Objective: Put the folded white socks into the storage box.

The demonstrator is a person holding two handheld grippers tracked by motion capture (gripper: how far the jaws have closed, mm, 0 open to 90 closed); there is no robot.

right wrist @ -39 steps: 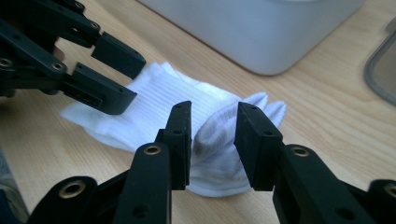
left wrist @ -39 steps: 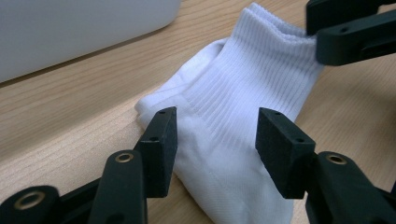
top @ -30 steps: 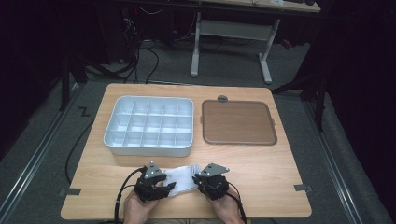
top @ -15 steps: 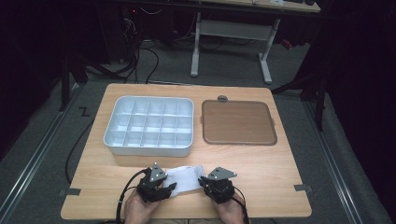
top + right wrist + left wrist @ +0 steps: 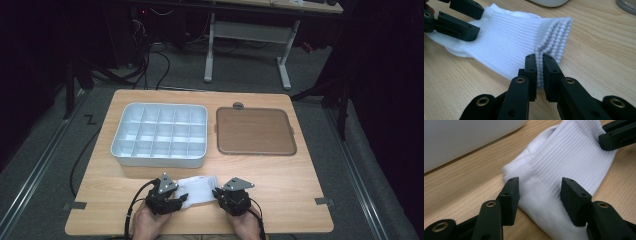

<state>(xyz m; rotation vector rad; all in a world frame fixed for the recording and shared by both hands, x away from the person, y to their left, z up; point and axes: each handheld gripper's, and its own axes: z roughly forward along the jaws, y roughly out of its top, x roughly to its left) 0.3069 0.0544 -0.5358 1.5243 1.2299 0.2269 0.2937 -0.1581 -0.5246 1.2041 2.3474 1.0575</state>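
White ribbed sock [image 5: 198, 190] lies flat on the pale wooden table [image 5: 300, 175], just in front of the white plastic divider tray [image 5: 159, 134], between your two hands. From the high view, the tray's grid of square compartments sits beside a brown rounded-corner lid [image 5: 254, 131], which lies flat to the tray's right. Your left gripper [image 5: 172, 202] rests at the sock's left end and your right gripper [image 5: 218, 194] at its right end, black cables trailing back toward you.

From the left gripper view, your left gripper [image 5: 539, 192] has its flat black jaws spread apart, straddling the smooth-knit foot of the sock [image 5: 564, 172] where it meets the ribbed leg; the tray's [image 5: 461, 137] glossy white wall rises behind it, and the other claw holds the far edge.

From the right gripper view, your right gripper [image 5: 539, 67] has its jaws pressed together on the sock's [image 5: 506, 45] bumpy, scalloped cuff edge, pinching the layered knit. The fabric stretches away in fine vertical ribs toward your left gripper [image 5: 461, 21] at the sock's far end.
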